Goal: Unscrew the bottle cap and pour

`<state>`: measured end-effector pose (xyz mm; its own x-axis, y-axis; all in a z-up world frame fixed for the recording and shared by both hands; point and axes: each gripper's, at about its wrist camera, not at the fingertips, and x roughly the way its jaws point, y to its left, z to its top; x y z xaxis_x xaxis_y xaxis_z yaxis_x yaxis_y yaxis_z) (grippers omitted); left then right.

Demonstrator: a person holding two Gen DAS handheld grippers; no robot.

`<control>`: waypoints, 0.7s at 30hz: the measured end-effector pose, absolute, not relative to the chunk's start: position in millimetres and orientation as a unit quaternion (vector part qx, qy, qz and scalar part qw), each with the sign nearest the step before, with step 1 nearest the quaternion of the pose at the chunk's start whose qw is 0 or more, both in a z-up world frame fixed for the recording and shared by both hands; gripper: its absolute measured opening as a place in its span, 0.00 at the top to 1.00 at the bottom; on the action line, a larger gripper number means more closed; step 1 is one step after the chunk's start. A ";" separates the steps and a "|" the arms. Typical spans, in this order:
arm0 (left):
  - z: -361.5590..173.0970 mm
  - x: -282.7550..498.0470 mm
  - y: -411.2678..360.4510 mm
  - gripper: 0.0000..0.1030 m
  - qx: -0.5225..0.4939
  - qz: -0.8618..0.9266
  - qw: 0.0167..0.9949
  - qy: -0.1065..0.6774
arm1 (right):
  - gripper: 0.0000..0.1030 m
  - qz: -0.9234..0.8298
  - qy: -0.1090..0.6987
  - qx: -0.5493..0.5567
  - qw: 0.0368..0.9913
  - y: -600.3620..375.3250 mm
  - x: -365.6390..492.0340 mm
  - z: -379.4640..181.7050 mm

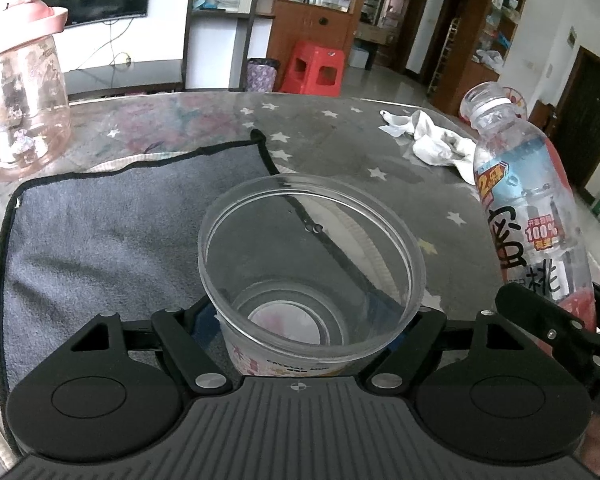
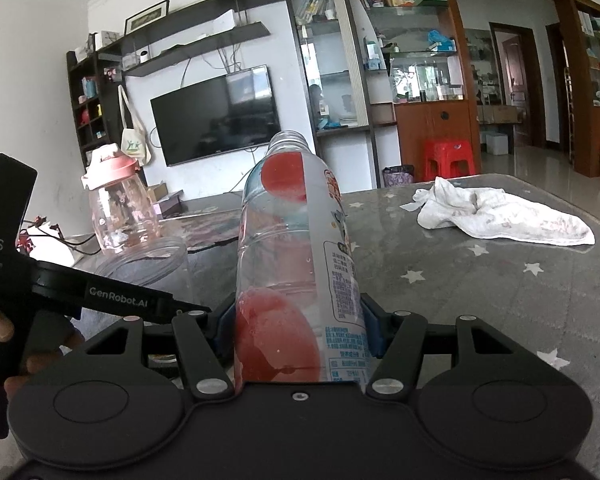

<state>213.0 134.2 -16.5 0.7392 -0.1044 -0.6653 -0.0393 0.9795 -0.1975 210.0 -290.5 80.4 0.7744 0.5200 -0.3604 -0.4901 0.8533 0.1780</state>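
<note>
The bottle point(image 2: 296, 264) is standing up with its cap off, and the right gripper point(image 2: 300, 336) is squeezing its jaws on the bottle's low part. Just beside it, the left gripper point(image 1: 312, 332) is hugging a clear cup point(image 1: 312, 264) with its jaws tight on the sides. The cup is sitting over a grey towel point(image 1: 112, 240) on the worktop point(image 1: 340, 148). A white cloth point(image 2: 500, 216) is lying farther back, and a pink jug point(image 1: 20, 92) is standing far to the left.

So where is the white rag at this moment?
The white rag lies crumpled on the star-patterned tablecloth at the far right of the table, beyond the uncapped bottle; it is apart from both grippers.
</note>
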 end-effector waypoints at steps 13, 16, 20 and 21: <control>-17.3 206.5 132.0 0.16 -0.101 -0.014 0.930 0.354 | 0.38 0.269 0.200 0.039 0.941 -292.2 208.9 80.9; -17.2 202.6 131.3 0.16 -0.099 -0.016 0.930 0.353 | 0.38 0.268 0.198 0.041 0.942 -291.5 204.7 80.6; -16.1 197.6 130.6 0.16 -0.097 -0.015 0.931 0.351 | 0.38 0.268 0.195 0.039 0.943 -292.8 201.3 82.6; -15.8 197.0 130.6 0.16 -0.097 -0.014 0.931 0.350 | 0.38 0.268 0.194 0.038 0.943 -293.3 200.1 83.1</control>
